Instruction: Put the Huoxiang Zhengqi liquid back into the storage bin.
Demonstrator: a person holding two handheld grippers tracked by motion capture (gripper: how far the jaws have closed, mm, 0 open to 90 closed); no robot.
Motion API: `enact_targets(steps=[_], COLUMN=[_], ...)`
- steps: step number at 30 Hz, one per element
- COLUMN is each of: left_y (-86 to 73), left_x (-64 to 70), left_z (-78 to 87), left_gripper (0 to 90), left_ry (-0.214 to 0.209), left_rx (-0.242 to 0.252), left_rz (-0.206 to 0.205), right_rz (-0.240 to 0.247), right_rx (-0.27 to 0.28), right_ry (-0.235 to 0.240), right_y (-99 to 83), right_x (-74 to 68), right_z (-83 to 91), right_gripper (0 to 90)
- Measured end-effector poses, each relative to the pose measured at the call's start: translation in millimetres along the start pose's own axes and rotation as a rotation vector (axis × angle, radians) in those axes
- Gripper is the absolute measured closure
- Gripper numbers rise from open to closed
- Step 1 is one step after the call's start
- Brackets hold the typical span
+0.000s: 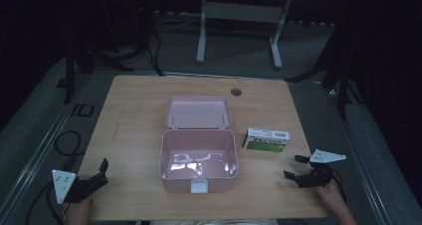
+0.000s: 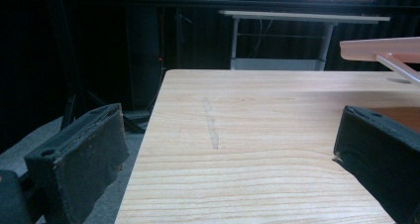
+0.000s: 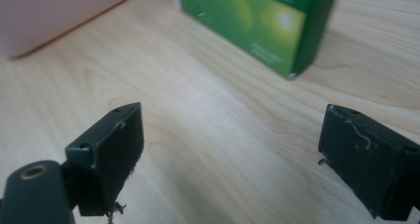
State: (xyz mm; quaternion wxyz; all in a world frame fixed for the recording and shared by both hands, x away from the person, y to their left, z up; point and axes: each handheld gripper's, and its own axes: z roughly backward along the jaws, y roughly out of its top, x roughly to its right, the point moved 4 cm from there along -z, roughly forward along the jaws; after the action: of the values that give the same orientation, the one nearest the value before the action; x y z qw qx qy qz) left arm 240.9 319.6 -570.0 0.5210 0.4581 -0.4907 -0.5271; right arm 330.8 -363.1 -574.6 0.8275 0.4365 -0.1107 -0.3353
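Green-and-white carton lying flat toward the right edge of the surface, just beside the open pink box at mid-surface, lid tipped back. From the right gripper view, carton's glossy green face close ahead, a corner of pink wall off to the side. Right gripper near the front right corner, jaws apart, holding nothing. Left gripper at the front left corner, jaws spread wide over bare wood; pink lid edge visible there.
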Motion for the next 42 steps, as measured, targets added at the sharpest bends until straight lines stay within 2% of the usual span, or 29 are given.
enact_targets(steps=[4,7,8,9,10,11,12,13,15,18,19,21,22,25,26,27,28,29,30,32,36,39,42], left_y=[0.0,0.0,0.0,0.0,0.0,0.0,0.0,0.0,0.0,0.0,0.0,0.0,0.0,0.0,0.0,0.0,0.0,0.0,0.0,0.0,0.0,0.0,0.0], left_x=[0.0,0.1,0.1,0.1,0.1,0.0,0.0,0.0,0.1,0.1,0.1,0.1,0.1,0.1,0.1,0.1,0.1,0.1,0.2,0.2,0.2,0.2,0.1], left_z=[0.0,0.0,0.1,0.0,0.0,0.0,0.0,0.0,0.0,0.0,0.0,0.0,0.0,0.0,0.0,0.0,0.0,0.0,0.0,0.0,0.0,0.0,0.0], left_gripper=[0.2,0.2,0.2,0.2,0.2,0.2,0.2,0.2,0.2,0.2,0.2,0.2,0.2,0.2,0.2,0.2,0.2,0.2,0.2,0.2,0.2,0.2,0.2], left_ry=[-0.001,-0.001,-0.001,-0.001,-0.002,-0.002,-0.002,-0.002,-0.002,-0.002,-0.002,-0.002,-0.002,-0.001,-0.002,-0.002,-0.002,-0.002,-0.002,-0.002,-0.003,-0.003,-0.003], left_rx=[0.001,0.000,0.000,0.000,0.000,0.000,0.001,0.001,0.001,0.000,0.000,0.000,-0.001,-0.001,-0.001,-0.001,0.000,0.000,0.000,-0.001,0.000,0.000,0.001], left_rz=[-0.001,-0.001,-0.001,-0.001,-0.001,-0.001,-0.001,-0.001,-0.001,-0.002,-0.001,-0.001,-0.002,-0.002,-0.001,-0.001,-0.002,-0.002,-0.002,-0.002,-0.002,-0.003,-0.001], right_rz=[0.055,0.084,0.097,0.131,0.131,0.156,0.156,0.175,0.183,0.186,0.193,0.200,0.211,0.220,0.227,0.227,0.250,0.250,0.262,0.274,0.308,0.313,0.325], right_rx=[-0.069,-0.098,-0.115,-0.148,-0.148,-0.183,-0.183,-0.211,-0.243,-0.260,-0.320,-0.331,-0.359,-0.386,-0.416,-0.416,-0.459,-0.459,-0.511,-0.552,-0.587,-0.599,-0.644], right_ry=[0.070,0.081,0.089,0.090,0.090,0.091,0.091,0.093,0.101,0.100,0.106,0.105,0.109,0.110,0.105,0.105,0.106,0.106,0.110,0.119,0.125,0.134,0.142], right_y=[4.1,6.2,7.0,8.4,8.4,9.9,9.9,11.3,12.5,13.2,15.3,16.1,18.5,21.3,23.1,23.1,24.7,24.7,25.9,27.9,34.9,37.7,41.5], right_x=[-7.8,-10.0,-11.2,-12.2,-12.2,-13.0,-13.0,-13.8,-14.6,-14.5,-14.3,-14.3,-14.8,-15.1,-15.2,-15.2,-15.5,-15.5,-17.2,-19.2,-23.2,-24.4,-26.4], right_z=[-2.6,-4.0,-4.7,-6.7,-6.7,-7.4,-7.4,-7.8,-7.8,-7.8,-7.3,-7.1,-6.4,-5.8,-5.7,-5.7,-5.8,-5.8,-5.9,-6.3,-7.2,-7.5,-8.9], right_gripper=[10.1,10.3,10.3,10.3,10.3,10.3,10.3,10.3,10.3,10.3,10.3,10.3,10.3,10.2,10.3,10.3,10.3,10.3,10.3,10.3,10.2,10.3,10.3])
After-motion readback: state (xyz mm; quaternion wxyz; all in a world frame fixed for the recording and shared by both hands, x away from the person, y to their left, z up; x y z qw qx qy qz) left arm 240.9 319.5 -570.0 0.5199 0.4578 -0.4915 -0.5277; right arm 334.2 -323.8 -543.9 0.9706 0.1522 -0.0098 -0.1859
